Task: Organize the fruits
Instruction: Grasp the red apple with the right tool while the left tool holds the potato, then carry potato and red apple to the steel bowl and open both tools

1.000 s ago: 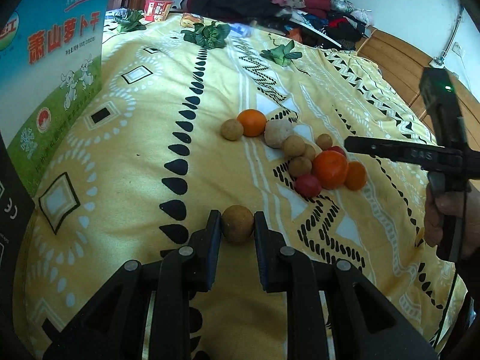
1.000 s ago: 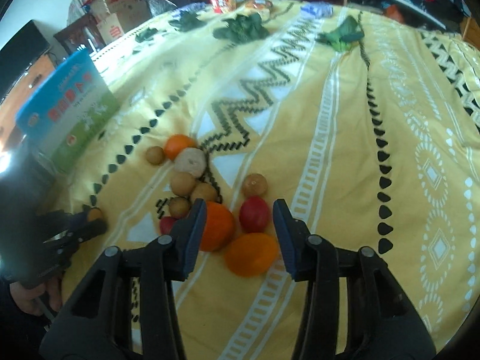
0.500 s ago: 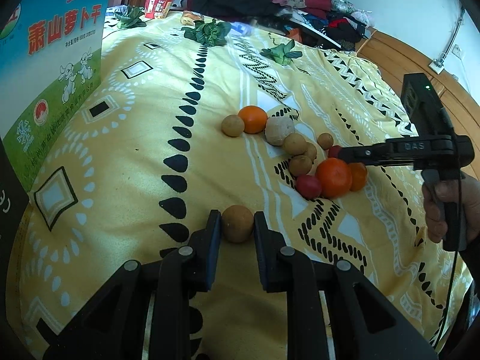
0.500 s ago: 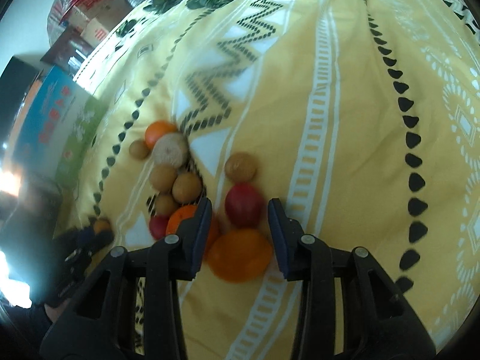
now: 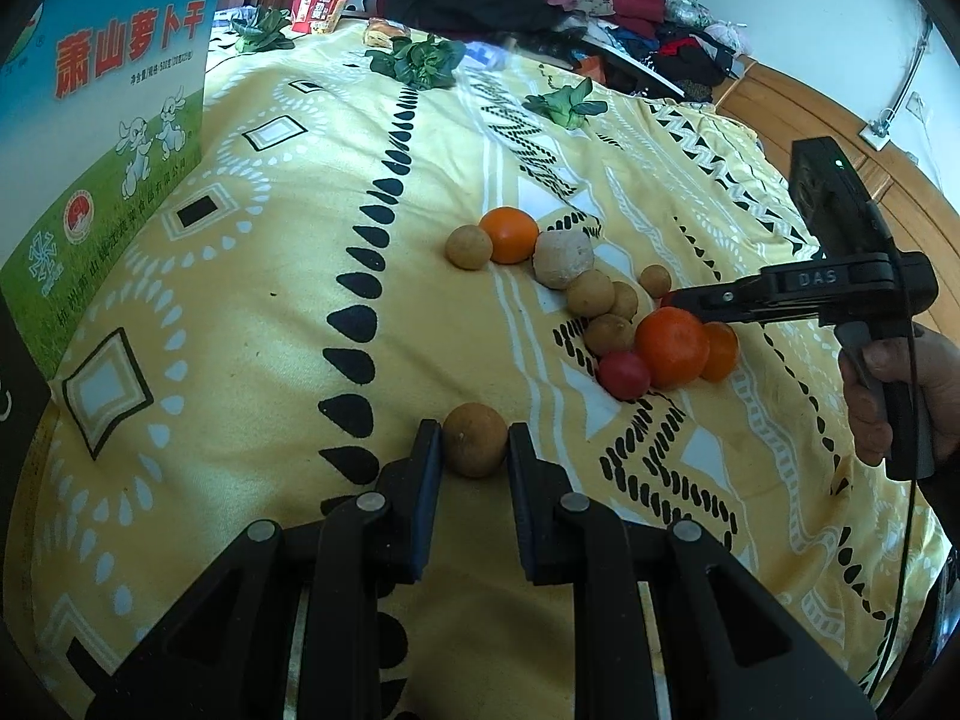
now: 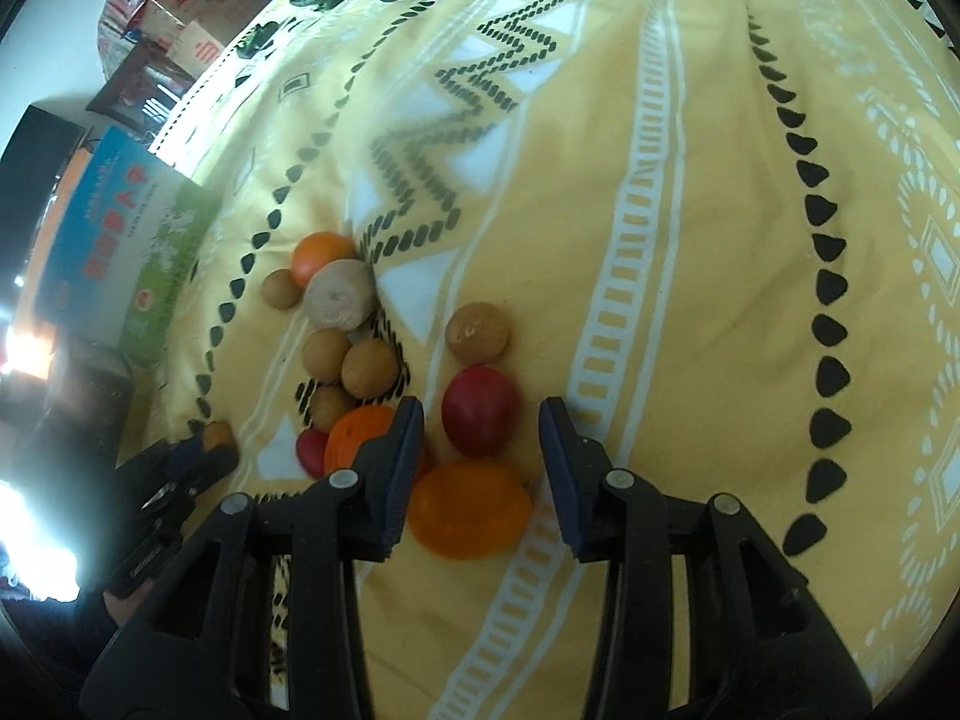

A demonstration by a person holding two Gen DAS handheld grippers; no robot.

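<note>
in the right wrist view, the large round orange fruit (image 6: 360, 438) is half hidden behind a black claw finger (image 6: 396, 468), and the small dark red fruit (image 6: 310, 452) beside it shows only in part. the left claw (image 6: 198, 450) sits in glare at the left edge, too washed out to read. in the left wrist view, the blue and green printed cardboard box (image 5: 102, 120) is cut off by the frame.

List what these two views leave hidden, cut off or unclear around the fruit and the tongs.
- Left wrist view: the red fruit is mostly hidden by the right tongs.
- Right wrist view: the left tongs and their brown fruit are lost in glare.
- Right wrist view: the box print is blurred.
</note>
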